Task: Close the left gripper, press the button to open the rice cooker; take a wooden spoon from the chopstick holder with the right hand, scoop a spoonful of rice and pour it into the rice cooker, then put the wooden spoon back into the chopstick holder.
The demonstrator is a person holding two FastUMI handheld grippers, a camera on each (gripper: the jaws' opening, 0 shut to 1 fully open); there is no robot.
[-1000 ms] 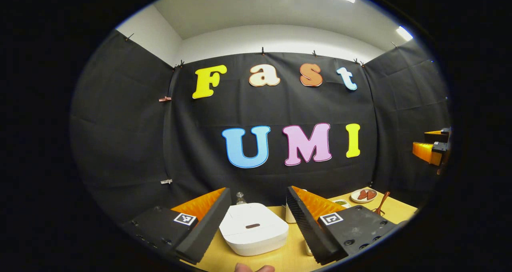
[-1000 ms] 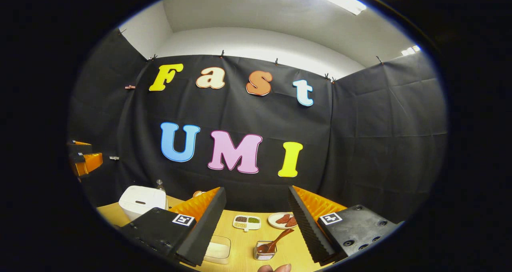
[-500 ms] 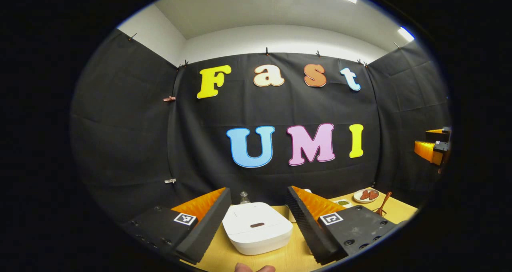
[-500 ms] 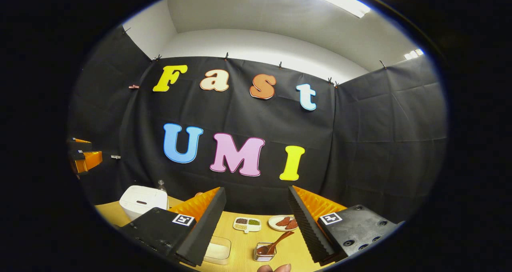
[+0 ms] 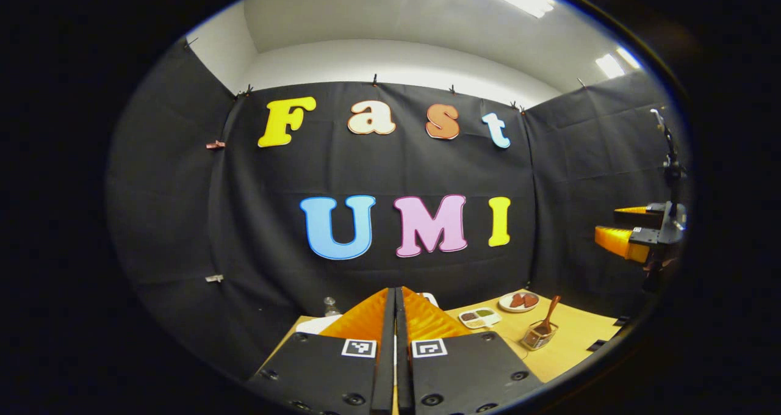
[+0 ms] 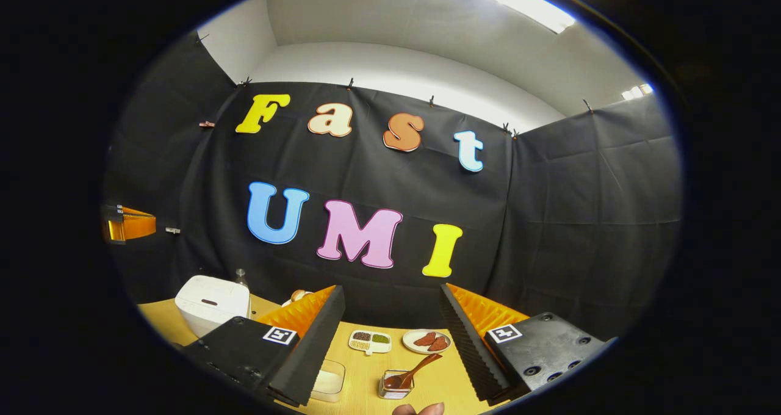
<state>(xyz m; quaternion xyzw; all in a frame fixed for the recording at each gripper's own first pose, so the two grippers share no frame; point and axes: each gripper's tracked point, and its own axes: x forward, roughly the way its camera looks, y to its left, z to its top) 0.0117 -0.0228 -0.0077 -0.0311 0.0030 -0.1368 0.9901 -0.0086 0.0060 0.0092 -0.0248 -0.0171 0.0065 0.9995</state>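
Note:
My left gripper [image 5: 395,308] is shut with nothing between its fingers, held above the near end of the table. Behind its fingers only a white sliver of the rice cooker [image 5: 312,325] shows. In the right gripper view the white rice cooker [image 6: 210,304] stands at the table's left with its lid down. A wooden spoon [image 6: 416,370] leans in the small chopstick holder [image 6: 392,387], close in front of my open right gripper [image 6: 390,290]. A clear box of rice [image 6: 329,381] lies partly behind its left finger. The spoon [image 5: 551,310] and holder [image 5: 536,337] also appear in the left gripper view.
On the yellow wooden table [image 6: 366,366] lie a divided dish of grains [image 6: 369,340] and a plate of red pieces [image 6: 427,341]. A small bottle [image 6: 241,276] stands behind the cooker. The other gripper hangs at far right [image 5: 622,239] and far left [image 6: 129,226].
My left gripper has shut, its fingers coming together in front of the rice cooker, and its view has swung to the right. The right gripper has barely moved.

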